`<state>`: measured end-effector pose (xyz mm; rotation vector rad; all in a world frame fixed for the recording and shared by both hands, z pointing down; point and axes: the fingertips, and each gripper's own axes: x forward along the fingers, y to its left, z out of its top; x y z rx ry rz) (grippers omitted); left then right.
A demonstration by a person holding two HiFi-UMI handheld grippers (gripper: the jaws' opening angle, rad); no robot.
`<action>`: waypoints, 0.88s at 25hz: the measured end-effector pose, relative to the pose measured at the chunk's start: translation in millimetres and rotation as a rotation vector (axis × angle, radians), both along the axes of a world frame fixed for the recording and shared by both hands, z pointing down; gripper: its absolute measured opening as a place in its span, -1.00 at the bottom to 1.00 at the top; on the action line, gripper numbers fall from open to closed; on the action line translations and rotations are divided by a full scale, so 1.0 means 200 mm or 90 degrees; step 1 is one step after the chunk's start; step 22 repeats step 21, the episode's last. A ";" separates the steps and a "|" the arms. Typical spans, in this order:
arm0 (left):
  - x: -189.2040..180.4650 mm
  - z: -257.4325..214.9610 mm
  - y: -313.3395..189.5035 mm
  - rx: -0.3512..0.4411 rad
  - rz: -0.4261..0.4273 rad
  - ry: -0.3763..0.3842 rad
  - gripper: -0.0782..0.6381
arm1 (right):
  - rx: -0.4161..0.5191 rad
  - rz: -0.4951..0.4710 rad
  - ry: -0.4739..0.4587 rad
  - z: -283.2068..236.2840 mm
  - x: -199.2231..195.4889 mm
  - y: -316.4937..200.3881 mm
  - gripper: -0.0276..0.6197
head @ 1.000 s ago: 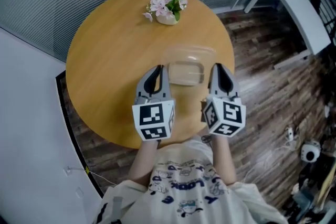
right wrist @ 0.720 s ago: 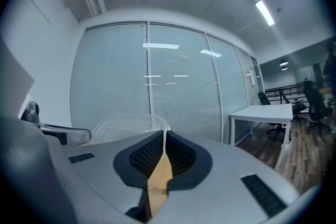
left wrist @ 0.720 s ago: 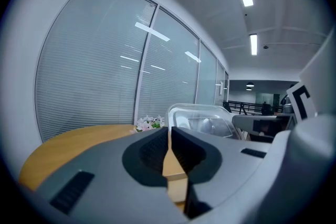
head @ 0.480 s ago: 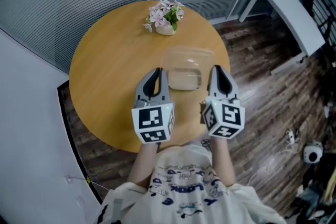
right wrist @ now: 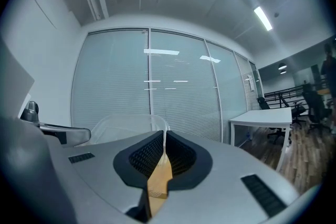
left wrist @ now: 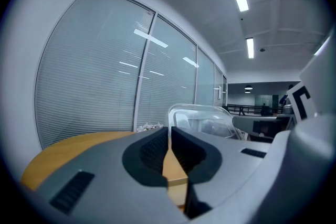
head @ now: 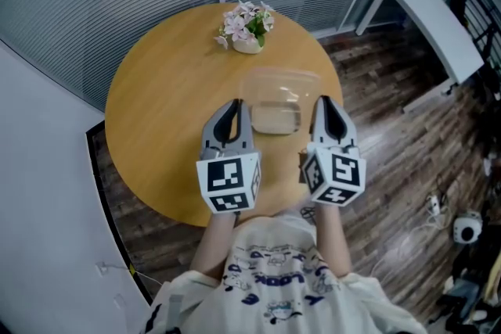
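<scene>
left claw (head: 233, 107): jaws are sitting almost together, pinching the left rim of the clear box (head: 275, 99).
right claw (head: 326, 104): same here, jaws are nipping the box's right rim, with nothing else in them.
box: sitting between the two claws, over the near-right part of the round worktop (head: 156, 98). Flowers (head: 248, 16) are standing well apart at the far edge.
step: looks like a two-claw hold on the box, with both sides gripped.
next move: I'm judging it's calling for both claws travelling together and level. The rim is thin plastic, so an uneven pull could be twisting it out of one grip.
hard to see: can't tell whether the box base is resting on the worktop or hanging just clear, as the head view is looking straight down through it.
contents: box is looking empty, but glare on the clear walls is making that uncertain.
cut off: both gripper views are pointing up at the blinds (right wrist: 173, 97). The worktop is showing only as a strip in the left one.
</scene>
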<state>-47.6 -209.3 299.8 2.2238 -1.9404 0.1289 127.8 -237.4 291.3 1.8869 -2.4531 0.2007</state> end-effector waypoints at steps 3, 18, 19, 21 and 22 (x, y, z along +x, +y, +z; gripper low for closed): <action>0.00 0.00 0.01 -0.001 -0.001 0.001 -0.73 | 0.003 -0.003 0.002 -0.01 -0.01 0.00 -0.86; -0.02 0.01 -0.02 -0.005 0.002 -0.001 -0.73 | 0.005 -0.003 0.020 -0.02 -0.02 -0.02 -0.86; -0.02 0.01 -0.03 -0.005 0.003 -0.001 -0.73 | 0.005 -0.002 0.021 -0.02 -0.02 -0.02 -0.86; -0.02 0.02 -0.03 -0.005 0.005 0.000 -0.73 | 0.005 -0.002 0.023 -0.01 -0.02 -0.02 -0.86; -0.02 0.02 -0.03 -0.005 0.005 0.000 -0.73 | 0.005 -0.002 0.023 -0.01 -0.02 -0.02 -0.86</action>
